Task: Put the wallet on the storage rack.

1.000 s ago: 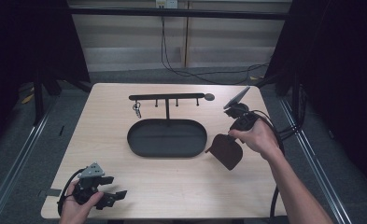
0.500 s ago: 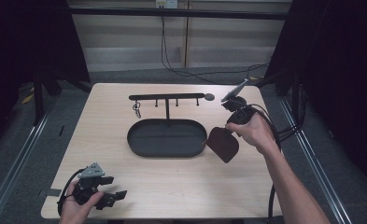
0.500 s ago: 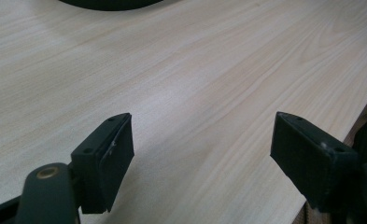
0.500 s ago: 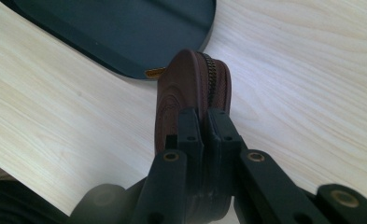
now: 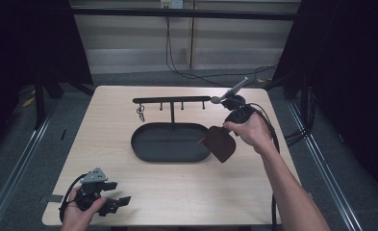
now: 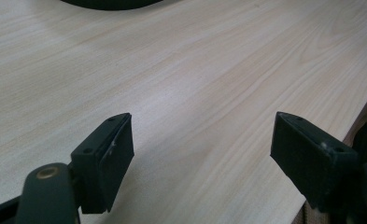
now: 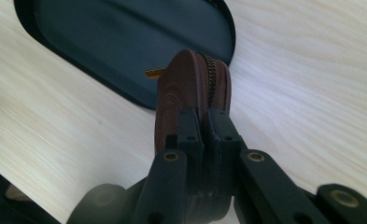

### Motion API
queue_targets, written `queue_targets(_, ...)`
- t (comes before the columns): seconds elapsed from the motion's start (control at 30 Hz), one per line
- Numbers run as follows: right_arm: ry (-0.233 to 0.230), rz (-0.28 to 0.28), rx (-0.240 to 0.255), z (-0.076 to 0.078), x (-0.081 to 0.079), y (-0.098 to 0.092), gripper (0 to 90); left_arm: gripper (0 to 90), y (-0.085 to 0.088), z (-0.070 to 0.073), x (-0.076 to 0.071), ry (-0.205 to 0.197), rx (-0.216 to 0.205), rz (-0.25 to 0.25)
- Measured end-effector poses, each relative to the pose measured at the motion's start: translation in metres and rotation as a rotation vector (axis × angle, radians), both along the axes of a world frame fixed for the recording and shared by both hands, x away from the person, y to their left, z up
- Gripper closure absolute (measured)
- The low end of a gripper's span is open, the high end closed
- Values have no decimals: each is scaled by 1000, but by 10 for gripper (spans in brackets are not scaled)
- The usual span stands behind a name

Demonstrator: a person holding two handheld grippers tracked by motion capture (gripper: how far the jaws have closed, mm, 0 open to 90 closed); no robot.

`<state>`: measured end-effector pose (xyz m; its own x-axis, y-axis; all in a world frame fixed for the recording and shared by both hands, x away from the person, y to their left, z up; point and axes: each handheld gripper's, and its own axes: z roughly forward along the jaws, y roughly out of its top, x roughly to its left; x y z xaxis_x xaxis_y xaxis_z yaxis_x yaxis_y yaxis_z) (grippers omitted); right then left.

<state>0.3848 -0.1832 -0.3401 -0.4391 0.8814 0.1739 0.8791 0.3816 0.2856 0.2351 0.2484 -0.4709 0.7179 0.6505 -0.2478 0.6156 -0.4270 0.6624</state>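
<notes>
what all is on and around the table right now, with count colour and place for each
table: one, light wood, centre of the high view
tray: one, black oval, middle of the table
hook rack: one, black bar on a post, behind the tray
keys: one small bunch, metallic, hanging near the rack's left end
pouch: one, brown with a zipper, held in the air over the tray's right end
cables: several, black, on the floor behind the table
left gripper: one, black, open, near the table's front left corner
right gripper: one, black, shut on the pouch
</notes>
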Motion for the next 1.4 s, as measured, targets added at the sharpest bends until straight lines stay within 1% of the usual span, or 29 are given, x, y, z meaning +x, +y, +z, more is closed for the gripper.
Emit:
queue_targets(0.07,-5,0,15,1,3,2,848,212,0,0,-1,-3,2,3)
queue_targets(0.13,-30,-6,32,2,5,6,848,211,0,0,0,-1,-1,2)
queue_targets(0.2,-25,-8,47,2,8,8,848,212,0,0,0,0,-3,2)
queue_targets(0.3,-40,-30,71,2,13,9,849,211,0,0,-1,-2,-4,3)
queue_targets(0.33,-60,-36,85,3,14,9,848,211,1,0,-1,-2,-5,4)
queue_targets(0.37,-67,-41,103,4,15,8,849,211,1,1,0,-2,-5,4)
queue_targets(0.4,-64,-48,121,4,17,8,849,212,1,0,0,-2,-5,4)
queue_targets(0.47,-77,-62,132,4,19,8,849,212,1,0,0,-1,-6,4)
queue_targets(0.53,-79,-77,149,3,22,10,849,212,1,1,0,1,-6,2)
queue_targets(0.6,-90,-70,149,1,23,13,848,212,1,1,0,-2,-5,3)
queue_targets(0.63,-103,-64,146,-1,24,16,848,211,1,1,-1,-4,-3,3)
queue_targets(0.67,-99,-72,155,-2,24,19,848,211,1,1,-1,-4,-1,2)
queue_targets(0.7,-102,-75,170,-5,25,20,848,212,0,1,-1,-5,2,2)
queue_targets(0.73,-106,-89,189,-8,26,21,848,212,0,1,-1,-4,2,-1)
queue_targets(0.77,-100,-102,196,-15,29,23,848,212,0,1,-1,-6,0,1)
queue_targets(0.8,-100,-102,196,-15,29,23,848,212,1,2,-1,-5,1,-2)
queue_targets(0.87,-84,-102,213,-22,30,24,847,212,2,2,-1,-6,-2,1)
queue_targets(0.9,-81,-119,226,-26,30,23,848,212,2,2,-1,-7,-2,3)
queue_targets(0.93,-86,-121,232,-28,31,22,848,211,3,1,-1,-8,-3,6)
queue_targets(1.0,-80,-144,248,-34,32,20,848,211,2,2,-1,-8,0,3)
queue_targets(1.07,-84,-163,263,-38,33,18,849,212,2,2,-1,-8,-1,0)
queue_targets(1.1,-86,-165,270,-41,33,18,849,212,2,2,-1,-8,-2,0)
queue_targets(1.17,-102,-172,272,-44,32,19,850,212,2,1,-1,-7,0,2)
queue_targets(1.23,-100,-169,280,-50,32,21,850,211,2,1,-1,-4,-2,3)
queue_targets(1.3,-106,-179,290,-54,33,22,850,211,2,2,-1,-7,-1,2)
queue_targets(1.4,-101,-188,301,-61,34,21,849,212,2,2,-2,-10,-4,7)
